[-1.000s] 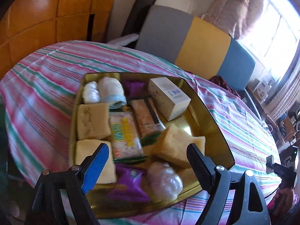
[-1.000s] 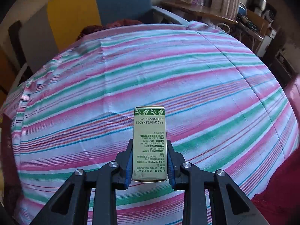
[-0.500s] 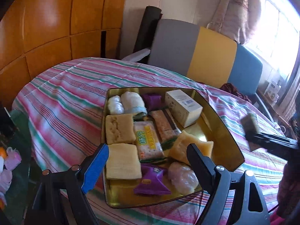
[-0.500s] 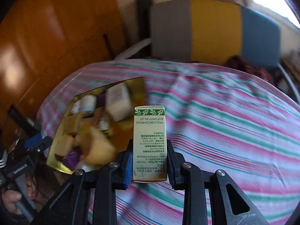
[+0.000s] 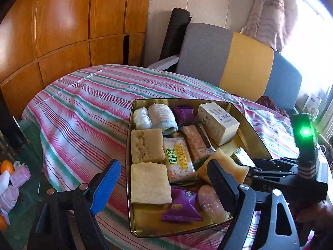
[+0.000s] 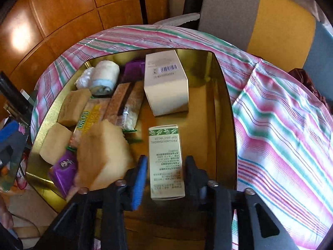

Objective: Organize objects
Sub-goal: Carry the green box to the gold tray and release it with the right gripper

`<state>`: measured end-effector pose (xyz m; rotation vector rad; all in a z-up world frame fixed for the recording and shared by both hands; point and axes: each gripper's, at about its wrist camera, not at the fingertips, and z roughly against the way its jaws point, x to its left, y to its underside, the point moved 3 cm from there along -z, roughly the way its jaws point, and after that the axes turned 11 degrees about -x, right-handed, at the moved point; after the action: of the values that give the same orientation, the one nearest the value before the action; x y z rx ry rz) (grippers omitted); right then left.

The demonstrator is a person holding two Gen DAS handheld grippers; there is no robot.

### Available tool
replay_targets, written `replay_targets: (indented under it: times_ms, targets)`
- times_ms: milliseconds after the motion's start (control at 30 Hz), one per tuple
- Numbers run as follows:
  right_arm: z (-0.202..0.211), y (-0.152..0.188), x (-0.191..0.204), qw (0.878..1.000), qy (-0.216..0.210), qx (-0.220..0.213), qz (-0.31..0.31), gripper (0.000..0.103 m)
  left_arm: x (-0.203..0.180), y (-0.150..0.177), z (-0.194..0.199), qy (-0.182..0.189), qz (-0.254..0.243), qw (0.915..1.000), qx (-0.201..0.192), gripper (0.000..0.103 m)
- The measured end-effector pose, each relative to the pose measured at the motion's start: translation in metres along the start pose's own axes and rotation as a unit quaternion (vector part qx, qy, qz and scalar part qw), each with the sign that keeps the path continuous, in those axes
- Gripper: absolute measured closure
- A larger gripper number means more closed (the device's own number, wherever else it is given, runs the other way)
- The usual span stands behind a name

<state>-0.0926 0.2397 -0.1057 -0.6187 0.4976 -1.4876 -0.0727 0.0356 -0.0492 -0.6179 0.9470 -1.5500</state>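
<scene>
Green-topped box [image 6: 166, 162] between right gripper [image 6: 164, 175] fingers

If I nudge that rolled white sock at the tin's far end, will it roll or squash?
The rolled sock looks soft, so it would probably squash first. Its round shape may roll a little, but the purple packet and tin wall hem it in.

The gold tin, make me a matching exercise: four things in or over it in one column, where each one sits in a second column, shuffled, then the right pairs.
Inside the gold tin:

1. white barcode box
2. rolled white sock
3. green-topped carton
4. purple snack packet

A. between the right gripper's fingers
B. near corner, beside the sponge-like block
C. far row, next to a clear-wrapped bundle
D. far end, bare gold floor to its right

Pairs: 1-D, 2-C, 3-A, 4-B
</scene>
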Motion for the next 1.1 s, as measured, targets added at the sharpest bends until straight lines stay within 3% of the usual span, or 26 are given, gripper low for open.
replay_targets:
  times_ms: [200,300,467,600,767,1100]
  targets:
    - [0.011,0.003,-0.003,1.0,0.006,-0.022,-0.015,0.047,-0.007,-0.005,0.008,-0.02,-0.001,0.9997,-0.016,0.017]
    - [0.025,0.006,-0.001,0.999,0.02,-0.044,-0.02,0.036,-0.01,-0.007,0.014,-0.025,-0.002,0.9995,-0.019,0.017]
    - [0.056,0.014,0.007,0.995,0.037,-0.083,-0.03,0.03,-0.013,-0.006,0.027,-0.046,-0.005,0.9985,-0.03,0.017]
    - [0.08,0.022,0.013,0.991,0.056,-0.11,-0.046,0.029,-0.011,-0.004,0.035,-0.064,0.007,0.9975,-0.028,0.02]
    - [0.099,0.027,0.018,0.988,0.064,-0.13,-0.052,0.027,-0.01,-0.001,0.046,-0.067,0.008,0.9971,-0.036,0.031]
    - [0.106,0.036,0.033,0.989,0.063,-0.131,-0.037,0.027,-0.015,-0.002,0.059,-0.05,0.001,0.9964,-0.068,0.042]
